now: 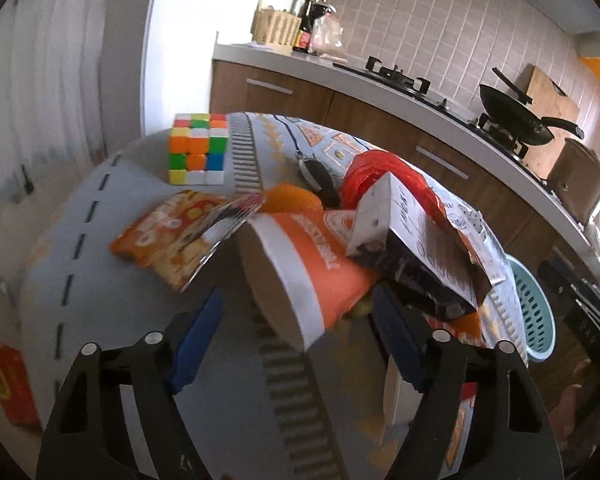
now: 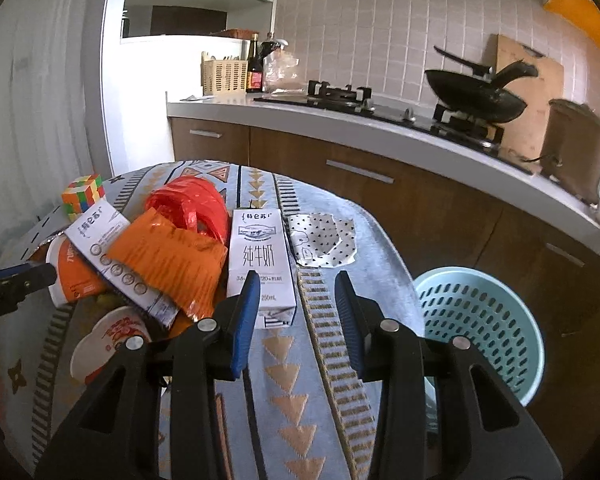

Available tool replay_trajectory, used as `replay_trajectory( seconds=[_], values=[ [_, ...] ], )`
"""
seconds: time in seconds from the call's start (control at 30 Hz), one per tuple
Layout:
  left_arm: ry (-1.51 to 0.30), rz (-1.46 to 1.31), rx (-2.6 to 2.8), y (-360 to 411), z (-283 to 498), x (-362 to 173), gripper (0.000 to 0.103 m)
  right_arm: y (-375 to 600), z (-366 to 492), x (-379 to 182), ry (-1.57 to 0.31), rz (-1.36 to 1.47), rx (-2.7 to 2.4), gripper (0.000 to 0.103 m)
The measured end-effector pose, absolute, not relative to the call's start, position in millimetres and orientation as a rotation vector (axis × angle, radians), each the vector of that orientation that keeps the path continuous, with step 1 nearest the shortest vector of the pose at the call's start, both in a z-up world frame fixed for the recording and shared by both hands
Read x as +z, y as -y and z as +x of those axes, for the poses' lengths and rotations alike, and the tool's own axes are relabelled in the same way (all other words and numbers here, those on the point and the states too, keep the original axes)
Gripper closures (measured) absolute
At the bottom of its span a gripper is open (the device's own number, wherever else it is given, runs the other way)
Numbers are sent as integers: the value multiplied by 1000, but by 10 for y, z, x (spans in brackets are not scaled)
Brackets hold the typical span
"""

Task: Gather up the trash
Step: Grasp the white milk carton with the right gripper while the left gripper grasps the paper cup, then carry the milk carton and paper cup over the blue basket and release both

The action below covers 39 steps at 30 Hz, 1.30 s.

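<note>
Trash is piled on a patterned tablecloth (image 2: 300,360). An orange-and-white noodle cup (image 1: 300,264) lies on its side between the open fingers of my left gripper (image 1: 296,312); it also shows in the right wrist view (image 2: 72,272). A milk carton (image 1: 416,248) leans on the cup. An orange snack packet (image 1: 172,232) lies left of it. My right gripper (image 2: 296,304) is open and empty, just in front of a flat white milk carton (image 2: 258,264). An orange wrapper (image 2: 172,264), a red plastic bag (image 2: 192,204) and a second noodle cup (image 2: 108,340) lie to its left.
A light blue perforated basket (image 2: 484,328) stands on the floor right of the table, also in the left wrist view (image 1: 532,312). A Rubik's cube (image 1: 198,148) sits at the table's far left. A spotted foil wrapper (image 2: 324,240) lies beyond the carton. A kitchen counter (image 2: 380,136) with wok (image 2: 476,92) runs behind.
</note>
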<state>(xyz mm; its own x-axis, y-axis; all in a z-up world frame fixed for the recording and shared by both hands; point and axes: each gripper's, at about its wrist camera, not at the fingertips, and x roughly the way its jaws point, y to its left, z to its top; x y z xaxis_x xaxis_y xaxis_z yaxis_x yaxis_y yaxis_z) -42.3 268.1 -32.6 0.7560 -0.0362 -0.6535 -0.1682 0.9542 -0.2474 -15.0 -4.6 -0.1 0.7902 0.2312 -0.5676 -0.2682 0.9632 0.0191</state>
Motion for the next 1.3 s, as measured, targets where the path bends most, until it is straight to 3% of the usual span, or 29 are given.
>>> replay_trajectory(
  seconds=[0.2, 0.27, 0.4, 0.57, 0.73, 0.77, 0.8, 1.3],
  values=[
    [-759, -357, -10, -2677, -133, -456, 47, 11, 154, -101, -674, -39, 335, 46],
    [-768, -364, -25, -2635, -83, -488, 59, -29, 246, -133, -700, -35, 354, 44],
    [-779, -358, -51, -2525, -37, -542, 68, -129, 392, -227, -751, -28, 371, 38],
    [-773, -373, -78, -2454, -61, -552, 94, -284, 590, -366, -823, -51, 374, 37],
    [-743, -339, -72, -2386, -178, -480, 101, -342, 728, -446, -858, -44, 354, 37],
    [-736, -328, -66, -2371, -210, -453, 102, -334, 745, -449, -863, -39, 355, 39],
    [-723, -313, -54, -2359, -249, -418, 102, -331, 758, -450, -867, -32, 360, 47],
    [-477, -289, -36, -2299, -704, 255, 103, 114, 620, 55, -697, 69, 338, 49]
  ],
)
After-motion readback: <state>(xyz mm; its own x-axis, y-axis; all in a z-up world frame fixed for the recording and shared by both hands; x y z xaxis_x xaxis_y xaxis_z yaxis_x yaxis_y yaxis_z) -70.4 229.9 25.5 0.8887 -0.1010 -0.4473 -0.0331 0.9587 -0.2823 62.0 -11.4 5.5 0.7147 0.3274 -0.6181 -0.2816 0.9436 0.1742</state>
